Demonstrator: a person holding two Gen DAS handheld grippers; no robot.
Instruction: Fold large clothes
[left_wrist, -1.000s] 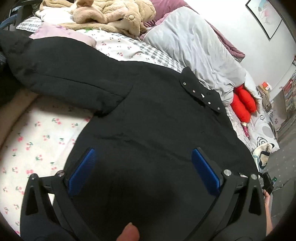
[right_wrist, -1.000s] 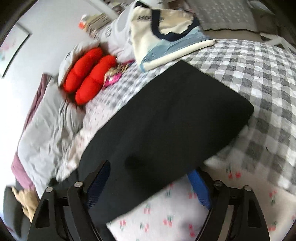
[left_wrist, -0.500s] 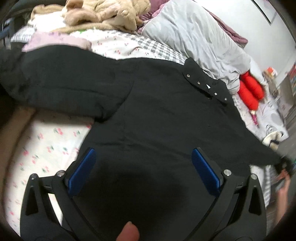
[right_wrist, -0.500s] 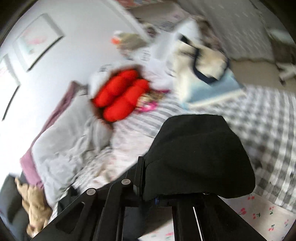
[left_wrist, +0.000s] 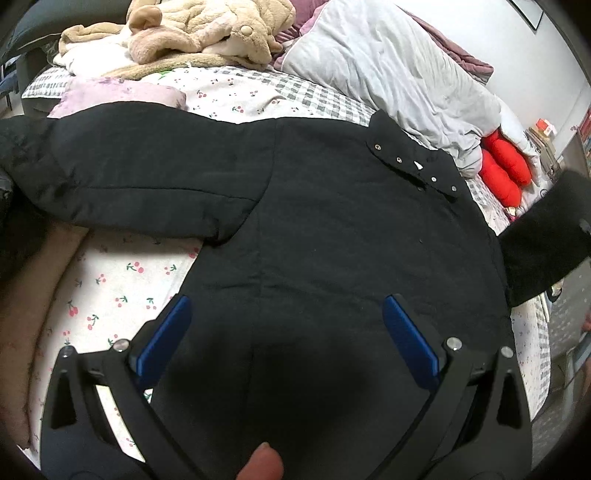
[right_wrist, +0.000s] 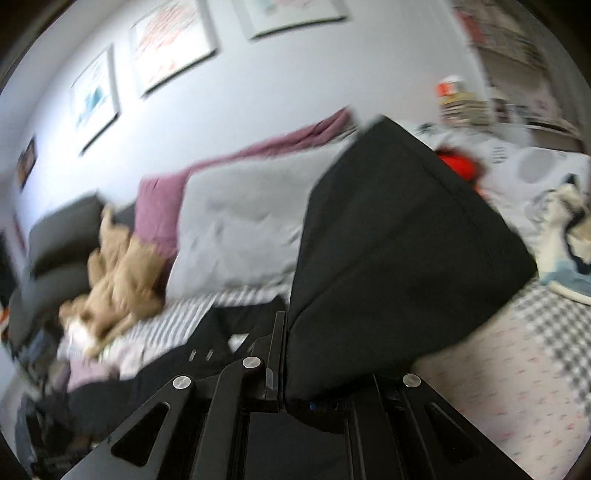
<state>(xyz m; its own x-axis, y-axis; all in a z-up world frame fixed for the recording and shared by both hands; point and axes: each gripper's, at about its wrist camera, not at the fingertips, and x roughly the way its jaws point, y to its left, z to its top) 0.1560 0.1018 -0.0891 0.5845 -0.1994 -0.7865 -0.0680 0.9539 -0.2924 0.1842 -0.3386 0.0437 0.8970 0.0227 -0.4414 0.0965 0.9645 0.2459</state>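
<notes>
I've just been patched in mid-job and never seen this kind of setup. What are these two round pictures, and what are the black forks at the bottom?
No robot here: a person carries a hand-held gripper in each hand, each with a fisheye camera looking along its jaws. The forks are those jaws. The left gripper stands open over a black jacket spread on a cherry-print bed. The right gripper is shut on the jacket's sleeve, lifted off the bed. Behind lie a grey duvet, a tan plush heap and red cushions.

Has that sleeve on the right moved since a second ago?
Yes. The sleeve lay flat on the checked bedspread; now the right gripper holds it lifted clear, up against the wall pictures.
</notes>
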